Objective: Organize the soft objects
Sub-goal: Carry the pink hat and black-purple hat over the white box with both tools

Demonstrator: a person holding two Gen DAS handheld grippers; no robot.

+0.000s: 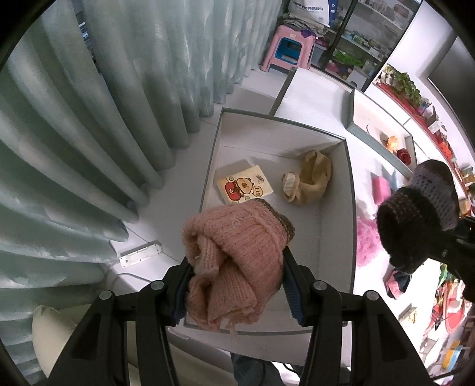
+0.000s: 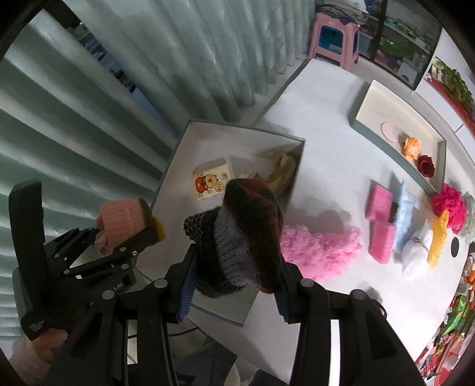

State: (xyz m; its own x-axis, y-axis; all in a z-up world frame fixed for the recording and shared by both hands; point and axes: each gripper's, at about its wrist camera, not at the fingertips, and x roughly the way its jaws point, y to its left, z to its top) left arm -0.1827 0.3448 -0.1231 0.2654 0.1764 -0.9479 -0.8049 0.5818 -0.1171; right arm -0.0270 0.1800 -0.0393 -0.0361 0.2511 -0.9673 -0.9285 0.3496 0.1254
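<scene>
The pink knitted piece [image 1: 234,267], with a brown and mustard band at one end, is bunched between the pads of the left gripper [image 1: 236,292], whose jaws stand part-way closed and press it from both sides. It hangs above the near end of the grey open box [image 1: 338,138], over the near rim. The right gripper [image 2: 234,292] likewise stands part-way closed on a dark knitted piece [image 2: 237,237] striped in black, red and pale blue-grey, held above the box's near right corner.

On the white floor of the box lie a small tissue packet [image 1: 245,185] printed with a cartoon figure and a few characters too small to read, and beside it, apart from it, a crumpled beige cloth [image 1: 308,181] near the far right wall. The middle and near part of the box floor is bare.

The box stands on a white table [image 2: 326,166], its left wall close to the pale green curtain [image 1: 89,133]. To the right, well apart from the box, lie a pink fluffy item [image 2: 320,252], pink sponges [image 2: 380,219] and a pale blue cloth [image 2: 405,213]. A shallow grey tray [image 2: 374,139] farther off holds an orange and a red fabric flower. A white power strip [image 1: 139,252] lies by the curtain. The white bag [image 1: 310,12] above the pink stool [image 1: 289,50] bears blue lettering, only partly legible.
</scene>
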